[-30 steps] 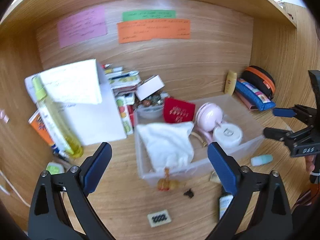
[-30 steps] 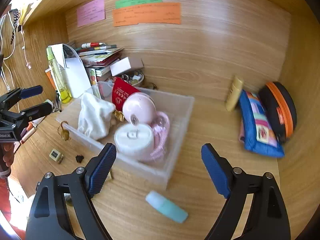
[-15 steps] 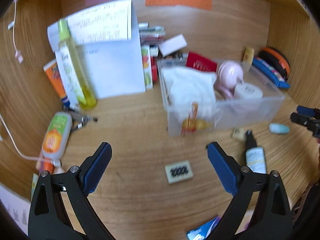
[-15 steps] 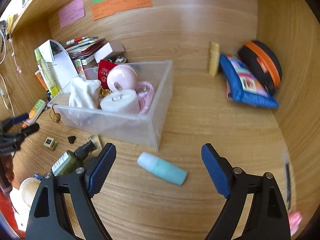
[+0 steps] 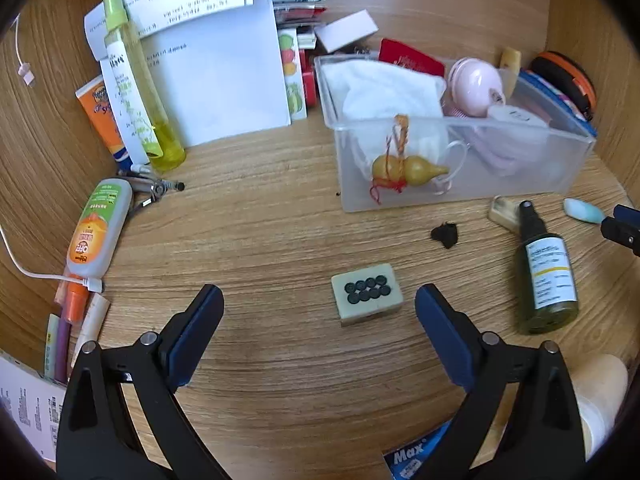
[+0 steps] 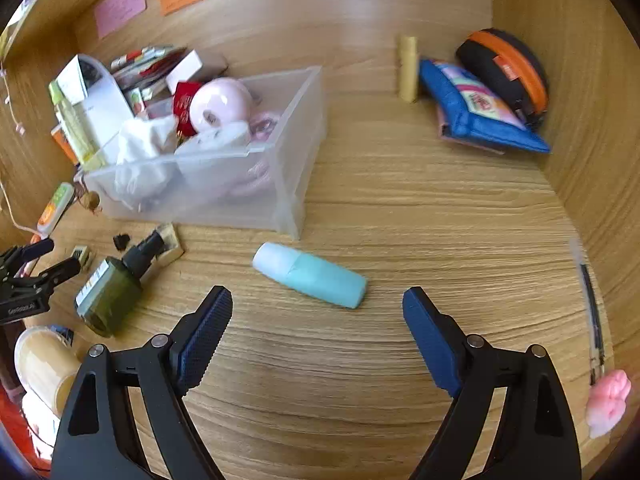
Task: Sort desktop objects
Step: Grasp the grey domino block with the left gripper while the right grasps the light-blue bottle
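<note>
My left gripper [image 5: 318, 306] is open and empty, low over the wooden desk, with a mahjong tile [image 5: 366, 293] lying between its fingers, nearer the right one. My right gripper [image 6: 317, 310] is open and empty just short of a light-blue tube [image 6: 310, 274] lying on its side. A clear plastic bin [image 5: 460, 160] [image 6: 288, 184] holds a white cloth [image 5: 384, 88], a pink round case [image 5: 476, 82], a red pouch and a white disc. A yellow gourd charm [image 5: 404, 168] hangs at the bin's front wall.
A green spray bottle [image 5: 546, 276] [image 6: 116, 284], a small black bit [image 5: 445, 235] and a second tile [image 5: 504, 210] lie in front of the bin. Bottles, an orange tube, papers and books stand at the left. A blue pouch [image 6: 476, 108] and an orange-black case [image 6: 508, 68] sit at the right wall.
Both grippers have pulled back and tilted down toward the desk. The mahjong tile now lies between my left fingers and the light-blue tube lies close in front of my right fingers.
</note>
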`<state>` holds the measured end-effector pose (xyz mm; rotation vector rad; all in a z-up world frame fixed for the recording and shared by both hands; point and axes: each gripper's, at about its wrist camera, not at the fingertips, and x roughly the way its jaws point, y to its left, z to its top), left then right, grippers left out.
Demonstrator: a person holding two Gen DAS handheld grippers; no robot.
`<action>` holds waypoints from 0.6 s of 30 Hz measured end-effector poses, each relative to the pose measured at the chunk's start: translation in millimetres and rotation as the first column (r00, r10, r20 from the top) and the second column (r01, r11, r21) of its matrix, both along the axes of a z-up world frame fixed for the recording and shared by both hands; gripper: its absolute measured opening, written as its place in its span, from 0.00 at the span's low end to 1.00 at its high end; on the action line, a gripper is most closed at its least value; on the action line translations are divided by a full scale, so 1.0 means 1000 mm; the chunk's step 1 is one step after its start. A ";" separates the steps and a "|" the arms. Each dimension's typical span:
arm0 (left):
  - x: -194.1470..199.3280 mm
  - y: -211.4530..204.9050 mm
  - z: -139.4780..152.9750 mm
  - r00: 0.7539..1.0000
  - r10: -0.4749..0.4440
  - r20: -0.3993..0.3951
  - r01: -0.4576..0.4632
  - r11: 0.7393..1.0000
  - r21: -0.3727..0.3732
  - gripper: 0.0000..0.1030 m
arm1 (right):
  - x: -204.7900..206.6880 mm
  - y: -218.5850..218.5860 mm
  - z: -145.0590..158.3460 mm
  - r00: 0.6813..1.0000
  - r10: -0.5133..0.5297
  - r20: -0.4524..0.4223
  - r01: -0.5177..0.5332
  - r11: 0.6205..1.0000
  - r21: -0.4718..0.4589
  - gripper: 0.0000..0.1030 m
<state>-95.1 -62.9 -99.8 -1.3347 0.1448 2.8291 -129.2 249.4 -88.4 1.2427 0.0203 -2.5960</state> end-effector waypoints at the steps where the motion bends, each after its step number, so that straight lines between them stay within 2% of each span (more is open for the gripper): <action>1: -0.001 0.000 -0.002 1.000 -0.002 0.006 0.002 1.000 0.002 0.95 | -0.002 -0.001 -0.002 1.000 0.005 0.009 -0.005 1.000 0.002 0.83; 5: -0.001 0.002 -0.005 1.000 -0.007 0.007 0.007 1.000 -0.010 0.95 | -0.010 -0.007 -0.007 0.999 0.014 0.035 -0.015 0.999 0.035 0.83; 7: 0.001 0.002 -0.004 1.000 -0.013 -0.006 0.013 1.000 0.004 0.90 | -0.014 -0.011 -0.009 0.999 0.023 0.044 -0.025 0.998 0.055 0.83; 12: -0.002 0.001 -0.008 1.000 -0.006 0.009 0.005 1.000 0.013 0.70 | -0.024 -0.023 -0.013 0.996 0.077 0.049 -0.083 0.989 0.125 0.80; 17: 0.000 0.005 -0.009 1.000 -0.022 -0.007 0.022 1.000 0.003 0.61 | -0.031 -0.027 -0.015 0.993 0.106 0.052 -0.112 0.985 0.134 0.67; 18: 0.000 0.005 -0.009 1.000 -0.027 -0.009 0.027 1.000 0.004 0.58 | -0.031 -0.028 -0.015 0.992 0.115 0.051 -0.121 0.984 0.130 0.67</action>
